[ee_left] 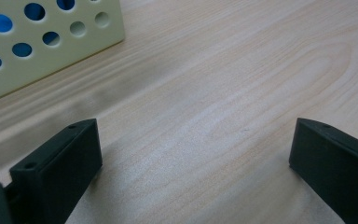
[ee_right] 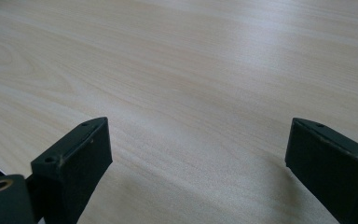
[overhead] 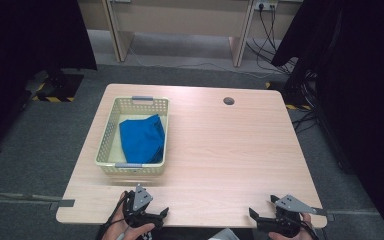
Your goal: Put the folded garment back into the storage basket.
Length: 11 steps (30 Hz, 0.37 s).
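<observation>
Blue cloth [overhead: 141, 138] in basket [overhead: 109, 131], beyond wide-open, empty left hand-held gripper [overhead: 147, 212].

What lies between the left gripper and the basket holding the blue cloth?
Only bare tabletop: in the high view a short strip of wood separates the left gripper from the basket with the blue cloth.

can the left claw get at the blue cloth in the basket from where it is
Probably yes. The left claw sits open at the near table edge, just in front of the basket. The blue cloth lies uncovered inside the open-topped basket, so nothing blocks it; the claw would only need to rise over the near wall.
</observation>
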Motion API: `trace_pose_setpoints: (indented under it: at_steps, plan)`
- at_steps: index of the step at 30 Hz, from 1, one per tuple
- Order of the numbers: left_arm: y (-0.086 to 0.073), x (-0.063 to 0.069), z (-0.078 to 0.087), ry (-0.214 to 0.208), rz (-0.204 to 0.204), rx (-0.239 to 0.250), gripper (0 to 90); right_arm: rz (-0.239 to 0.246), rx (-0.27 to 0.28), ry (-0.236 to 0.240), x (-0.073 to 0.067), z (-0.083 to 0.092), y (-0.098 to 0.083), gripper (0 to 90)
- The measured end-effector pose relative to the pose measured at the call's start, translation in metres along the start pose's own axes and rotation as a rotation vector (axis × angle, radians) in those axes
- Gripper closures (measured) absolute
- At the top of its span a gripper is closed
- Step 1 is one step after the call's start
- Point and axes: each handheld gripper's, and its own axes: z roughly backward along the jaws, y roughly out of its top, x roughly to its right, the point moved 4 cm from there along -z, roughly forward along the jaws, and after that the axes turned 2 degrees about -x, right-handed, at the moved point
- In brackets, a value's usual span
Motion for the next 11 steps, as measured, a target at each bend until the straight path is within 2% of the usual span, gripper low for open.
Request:
trace_pose_setpoints:
  at_steps: [11]
  plan:
    - [0.0001,0.0,0.0,0.0,0.0,-0.002,1.3,0.003,0.0,0.0,-0.0009,-0.0006,0.0001,7.3]
